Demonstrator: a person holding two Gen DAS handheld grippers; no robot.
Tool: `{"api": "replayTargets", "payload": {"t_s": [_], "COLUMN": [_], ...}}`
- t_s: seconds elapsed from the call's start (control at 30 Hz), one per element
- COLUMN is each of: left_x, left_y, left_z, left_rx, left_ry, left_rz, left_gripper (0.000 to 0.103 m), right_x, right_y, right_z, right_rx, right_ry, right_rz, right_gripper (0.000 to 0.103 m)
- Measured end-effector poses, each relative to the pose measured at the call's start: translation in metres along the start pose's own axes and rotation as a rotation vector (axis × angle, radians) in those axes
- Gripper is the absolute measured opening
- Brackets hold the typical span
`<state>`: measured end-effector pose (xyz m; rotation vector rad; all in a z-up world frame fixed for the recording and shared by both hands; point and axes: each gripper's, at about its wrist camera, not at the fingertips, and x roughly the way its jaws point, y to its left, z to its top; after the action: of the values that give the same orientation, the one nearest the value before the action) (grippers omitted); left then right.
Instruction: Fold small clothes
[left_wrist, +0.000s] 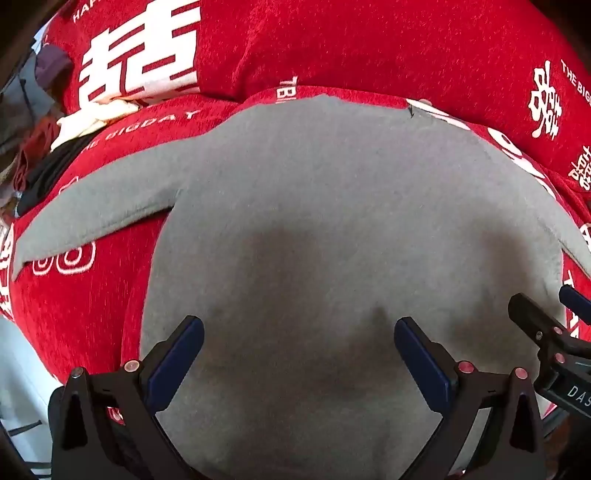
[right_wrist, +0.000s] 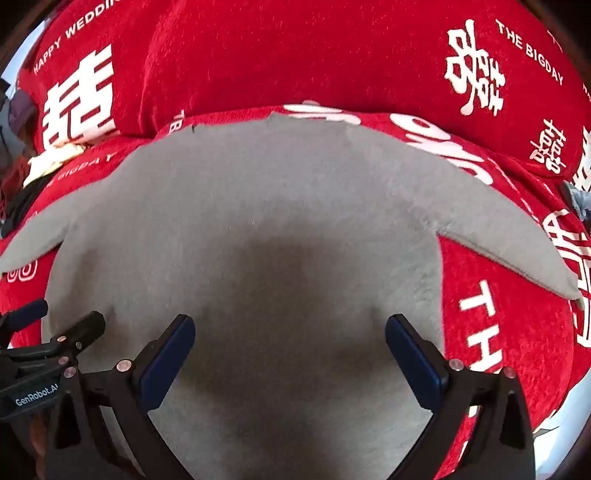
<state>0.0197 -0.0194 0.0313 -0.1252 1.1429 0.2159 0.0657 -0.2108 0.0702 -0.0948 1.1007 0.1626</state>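
A grey long-sleeved top (left_wrist: 332, 206) lies flat on a red cover, both sleeves spread out to the sides. In the left wrist view my left gripper (left_wrist: 299, 325) hovers open over the lower middle of the top, nothing between its blue pads (left_wrist: 184, 354). The right gripper's fingers (left_wrist: 539, 325) show at that view's right edge. In the right wrist view the same grey top (right_wrist: 258, 192) fills the middle, and my right gripper (right_wrist: 290, 323) stands open above its lower part, empty. The left gripper's fingers (right_wrist: 77, 328) show at the left edge.
The red cover (right_wrist: 295, 55) with white lettering and characters spreads under and behind the top, rising in a fold at the back. A heap of other clothes (left_wrist: 40, 147) lies at the far left. The cover's edge drops off at lower left (left_wrist: 22, 369).
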Motion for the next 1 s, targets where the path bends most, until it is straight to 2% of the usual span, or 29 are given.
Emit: {"api": "replayTargets", "payload": {"t_s": [0.37,0.67,1.0], "left_x": [-0.002,0.000,0.002], "left_y": [-0.019,-0.038,-0.090], "left_z": [0.017,0.031,0.055], "left_rx": [0.015,0.044,0.121], "left_ry": [-0.008,-0.016,-0.034], "left_rz": [0.026,0.053,0.056], "left_gripper": [0.103,0.103,0.103], "right_x": [-0.001,-0.006,-0.002], "right_y": [-0.022,-0.045,-0.111], "right_z": [0.021,0.026,0.026], "right_rx": [0.032,0.083,0.222], "right_ry": [-0.020,-0.051,-0.061], "right_rz": [0.002,-0.004,-0.015], "right_gripper": [0.102,0.102,0.102]}}
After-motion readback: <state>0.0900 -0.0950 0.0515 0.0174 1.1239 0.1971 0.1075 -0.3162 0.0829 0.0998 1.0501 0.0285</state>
